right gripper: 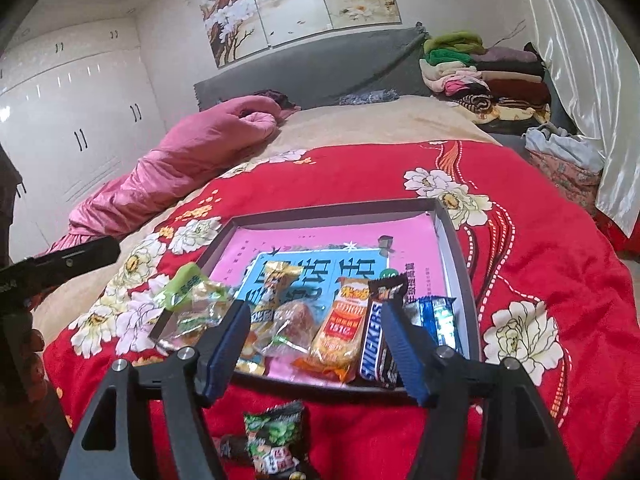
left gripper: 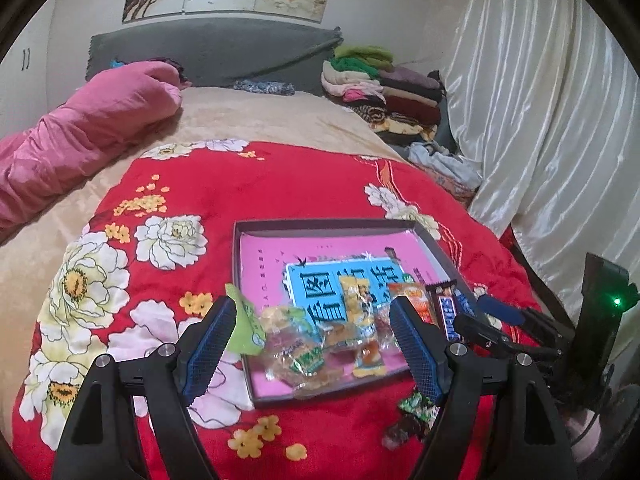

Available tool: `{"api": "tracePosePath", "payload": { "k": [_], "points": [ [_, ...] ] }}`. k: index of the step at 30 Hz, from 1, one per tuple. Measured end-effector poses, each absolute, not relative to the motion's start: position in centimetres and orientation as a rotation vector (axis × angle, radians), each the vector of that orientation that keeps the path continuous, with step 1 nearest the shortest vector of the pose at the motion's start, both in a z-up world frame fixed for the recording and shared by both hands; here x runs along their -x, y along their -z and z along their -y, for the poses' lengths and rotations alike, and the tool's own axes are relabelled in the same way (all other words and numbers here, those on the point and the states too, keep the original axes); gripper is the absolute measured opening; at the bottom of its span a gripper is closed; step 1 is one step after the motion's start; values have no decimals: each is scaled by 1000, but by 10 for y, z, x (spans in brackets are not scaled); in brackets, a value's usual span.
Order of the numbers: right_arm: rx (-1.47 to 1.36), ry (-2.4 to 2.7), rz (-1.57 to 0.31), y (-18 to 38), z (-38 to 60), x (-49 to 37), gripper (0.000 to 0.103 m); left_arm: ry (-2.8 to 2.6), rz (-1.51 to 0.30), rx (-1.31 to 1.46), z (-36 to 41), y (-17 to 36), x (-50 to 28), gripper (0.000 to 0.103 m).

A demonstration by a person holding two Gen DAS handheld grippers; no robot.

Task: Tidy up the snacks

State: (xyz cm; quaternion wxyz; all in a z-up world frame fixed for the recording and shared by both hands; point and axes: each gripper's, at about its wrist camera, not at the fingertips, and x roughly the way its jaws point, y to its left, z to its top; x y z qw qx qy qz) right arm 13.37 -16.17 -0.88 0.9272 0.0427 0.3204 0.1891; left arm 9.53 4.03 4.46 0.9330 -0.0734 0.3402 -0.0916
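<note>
Red floral bedspread (right gripper: 540, 240) carries our snack tray (right gripper: 460, 256); both our left gripper (left gripper: 316, 344) and right gripper (right gripper: 316, 344) hang released, tray just ahead

The snack wrappers (right gripper: 340, 332) are glossy plastic, some transparent. The box (right gripper: 460, 264) looks like matt cardboard with a shiny pink bottom. The red blanket (right gripper: 540, 240) is soft cloth; the curtain (left gripper: 540, 100) is shiny satin.
</note>
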Motion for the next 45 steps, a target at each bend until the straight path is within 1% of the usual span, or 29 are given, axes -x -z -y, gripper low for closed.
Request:
{"api": "tracePosePath", "payload": {
  "k": [7, 21, 33, 45],
  "points": [
    [-44, -382, -657, 7, 161, -120, 68, 219, -744, 105, -29, -30, -85, 80],
    [-38, -401, -719, 17, 166, -106, 68, 308, -876, 14, 4, 15, -68, 80],
    [-1, -419, -819, 35, 162, -104, 68, 400, -957, -107, 34, 46, -62, 80],
    [97, -473, -920, 59, 146, -100, 68, 450, -1016, -127, 40, 61, -61, 80]
  ]
}}
